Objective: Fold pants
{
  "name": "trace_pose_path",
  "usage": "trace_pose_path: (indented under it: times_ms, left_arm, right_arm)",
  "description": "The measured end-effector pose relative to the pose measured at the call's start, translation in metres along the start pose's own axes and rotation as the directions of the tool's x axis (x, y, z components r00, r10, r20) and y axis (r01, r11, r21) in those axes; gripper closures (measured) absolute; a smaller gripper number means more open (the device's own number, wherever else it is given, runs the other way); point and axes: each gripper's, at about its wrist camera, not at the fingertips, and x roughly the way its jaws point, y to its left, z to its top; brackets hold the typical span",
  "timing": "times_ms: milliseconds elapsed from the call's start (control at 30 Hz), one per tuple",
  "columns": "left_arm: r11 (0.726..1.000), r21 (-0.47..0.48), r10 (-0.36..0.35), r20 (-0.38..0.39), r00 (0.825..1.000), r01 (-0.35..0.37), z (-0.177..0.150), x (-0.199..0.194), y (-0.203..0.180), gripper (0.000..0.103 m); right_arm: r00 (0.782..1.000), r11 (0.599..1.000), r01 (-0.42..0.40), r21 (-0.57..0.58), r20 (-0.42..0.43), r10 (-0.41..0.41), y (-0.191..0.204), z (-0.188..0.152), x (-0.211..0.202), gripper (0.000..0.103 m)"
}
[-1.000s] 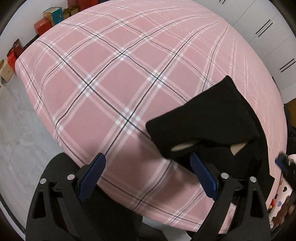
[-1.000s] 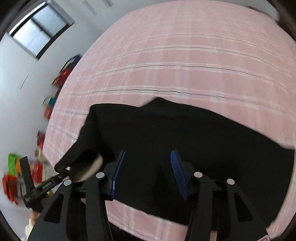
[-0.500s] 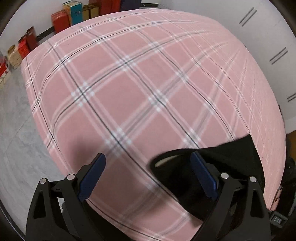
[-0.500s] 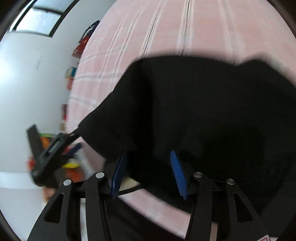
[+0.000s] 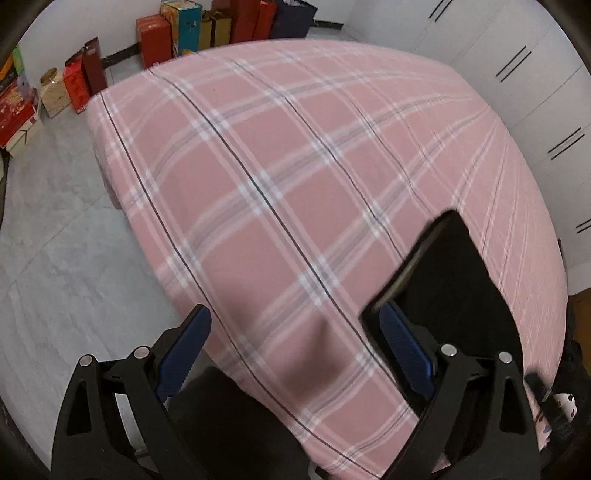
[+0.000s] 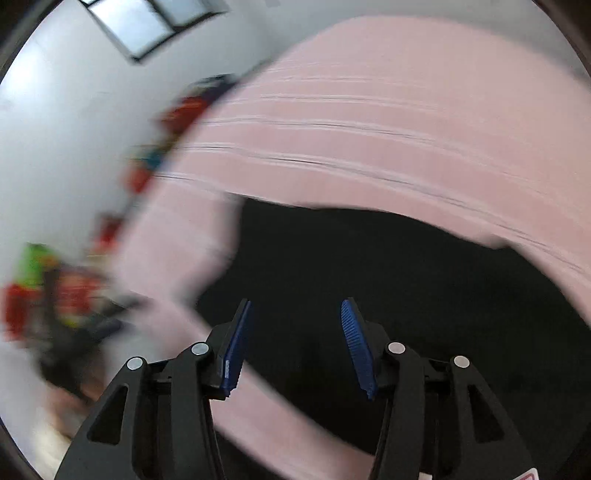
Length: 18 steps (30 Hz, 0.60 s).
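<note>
Black pants [image 6: 388, 280]: lying on the pink plaid bed [image 5: 280, 177], near its front edge.
Left claw [image 5: 291, 350]: spread wide above the bed, nothing between its fingers; the pants' edge lies beside its right finger.
Right claw [image 6: 295, 343]: parted over the pants, gripping nothing; view blurred.
Boxes [image 5: 159, 37]: along the far wall.

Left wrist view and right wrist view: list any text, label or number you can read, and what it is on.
None can be read.
Boxes along the wall: print is there, too small and blurred.
Right wrist view: motion-blurred, nothing legible.
Black pants and pink plaid bedsheet: no visible text.
</note>
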Motion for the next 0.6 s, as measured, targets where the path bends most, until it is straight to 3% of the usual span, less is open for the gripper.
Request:
trace_pose_path:
  times_ms: [33,100,167,200,333,400,500,600]
  left_arm:
    - [1.0,0.001,-0.006,-0.011,1.0,0.006,-0.006,0.0,-0.002,0.012]
    - [0.999,0.013,-0.029,-0.037,0.999,0.03,-0.017,0.002,-0.014,0.012]
    - [0.997,0.054,-0.05,-0.054,0.997,0.053,-0.028,0.005,-0.036,0.012]
    - [0.996,0.074,-0.052,-0.056,0.997,0.056,-0.031,0.005,-0.044,0.012]
    - [0.984,0.157,-0.073,-0.072,0.995,0.083,-0.046,0.004,-0.088,0.012]
    - [0.979,0.191,-0.061,-0.076,0.995,0.075,-0.051,0.008,-0.102,0.011]
    - [0.969,0.244,0.058,-0.112,0.992,-0.029,-0.058,0.03,-0.114,0.011]
    - [0.967,0.244,0.11,-0.154,0.982,-0.07,-0.064,0.047,-0.107,0.011]
  right_arm:
    - [0.997,0.996,0.079,0.035,0.005,-0.08,-0.029,-0.014,-0.007,0.053]
    - [0.986,0.976,0.164,0.145,-0.029,-0.162,-0.097,-0.036,-0.021,0.053]
    - [0.984,0.957,0.177,0.231,-0.046,-0.171,-0.131,-0.042,-0.028,0.053]
    - [0.99,0.953,0.143,0.266,-0.033,-0.139,-0.143,-0.037,-0.033,0.053]
    - [1.0,0.971,-0.014,0.239,0.019,0.01,-0.131,0.016,-0.012,0.064]
    - [0.998,0.979,-0.051,0.197,-0.02,0.056,-0.118,0.051,0.016,0.065]
    - [0.997,0.986,0.007,0.166,-0.077,0.006,-0.126,0.084,0.054,0.065]
    - [0.98,0.99,0.053,0.13,-0.2,-0.026,-0.137,0.094,0.089,0.064]
